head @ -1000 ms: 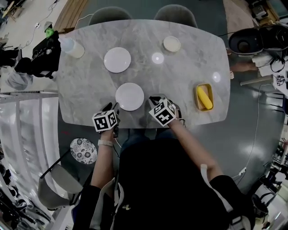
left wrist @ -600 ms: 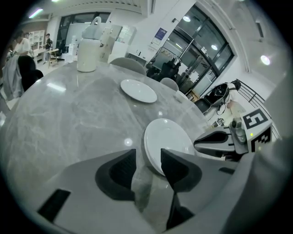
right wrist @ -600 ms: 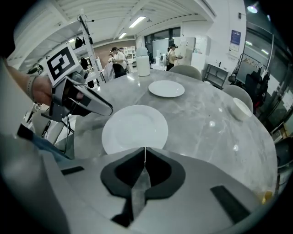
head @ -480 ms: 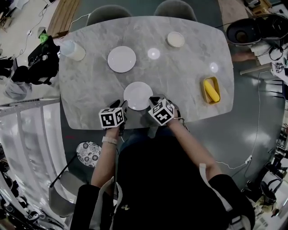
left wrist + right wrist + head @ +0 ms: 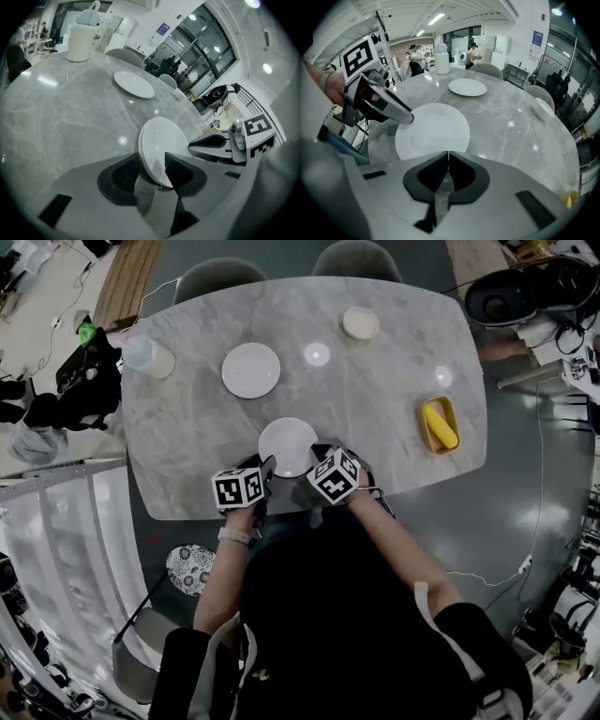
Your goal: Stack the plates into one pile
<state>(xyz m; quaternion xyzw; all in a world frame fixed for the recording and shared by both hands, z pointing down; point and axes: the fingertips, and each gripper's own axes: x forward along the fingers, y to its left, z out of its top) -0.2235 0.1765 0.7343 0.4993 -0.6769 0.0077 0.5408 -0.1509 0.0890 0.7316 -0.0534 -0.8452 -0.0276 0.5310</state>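
Observation:
Two white plates lie on the grey marble table (image 5: 384,381): a near plate (image 5: 288,446) (image 5: 432,131) by the front edge and a far plate (image 5: 251,369) (image 5: 134,84) (image 5: 467,87). My left gripper (image 5: 266,465) (image 5: 152,164) is open, its jaws standing either side of the near plate's (image 5: 161,147) front-left rim, one jaw over the plate's top. The plate still lies flat on the table. My right gripper (image 5: 317,452) (image 5: 448,154) is shut and empty, just off the plate's front-right rim.
A small cream dish (image 5: 360,323) sits at the far right of the table. A yellow tray (image 5: 438,425) with a yellow object lies near the right edge, and a white jug (image 5: 150,354) stands at the far left. Two chairs (image 5: 217,277) line the far side.
My right gripper has moved in closer to the near plate's rim and a little lower. The left gripper has stayed at the rim and tilted. The plates have not moved.

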